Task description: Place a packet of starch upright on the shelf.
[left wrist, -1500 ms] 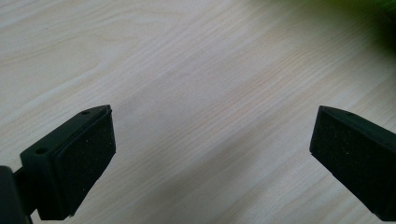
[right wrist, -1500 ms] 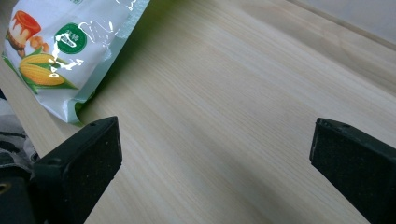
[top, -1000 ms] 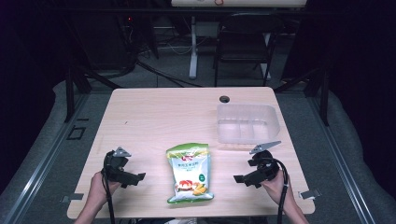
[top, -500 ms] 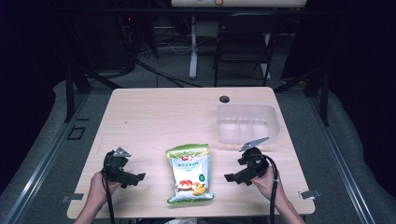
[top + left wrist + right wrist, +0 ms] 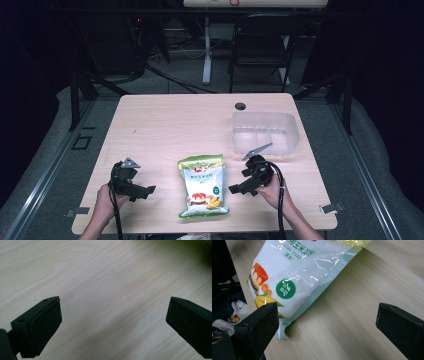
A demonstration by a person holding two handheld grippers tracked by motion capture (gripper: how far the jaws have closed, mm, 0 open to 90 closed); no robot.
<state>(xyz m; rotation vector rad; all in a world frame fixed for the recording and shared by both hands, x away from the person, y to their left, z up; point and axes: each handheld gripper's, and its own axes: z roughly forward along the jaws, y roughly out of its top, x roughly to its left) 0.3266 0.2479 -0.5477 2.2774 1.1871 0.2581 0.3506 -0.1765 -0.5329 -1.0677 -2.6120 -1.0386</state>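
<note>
- Lying flat near the near edge of the table (image 5: 165,120), around its middle, is the bag (image 5: 202,186), its green top pointing far and its lower seam pointing near.
- Showing on its white front are a green round seal, a corn cob and the words CORN STARCH, read in the right gripper view (image 5: 299,277).
- The right gripper (image 5: 239,189) is hovering just right of the bag, held in the person's right hand (image 5: 272,186), with its jaws pointing left toward the bag's lower half.
- Its jaws are standing wide apart and gripping nothing; in its own view (image 5: 325,322) the bag's near corner is lying just beside the left jaw, with bare wood in the gap between the jaws.
- Whether that jaw is touching the bag is something I cannot tell.
- The left gripper (image 5: 145,190) is sitting well left of the bag, held in the left hand (image 5: 106,200), jaws pointing right.
- Its jaws are also spread wide with nothing between them; its own view (image 5: 112,315) is looking down on plain wood grain, with a blurred green patch at the top right corner.
- A clear bin (image 5: 265,132) is standing on the right side of the table, farther off than the right gripper and apart from the bag.
- A small dark hole (image 5: 240,106) is sitting in the table top near the far edge, just beyond the bin.
- A dark chair (image 5: 260,47) is standing on the floor past the far edge.
</note>
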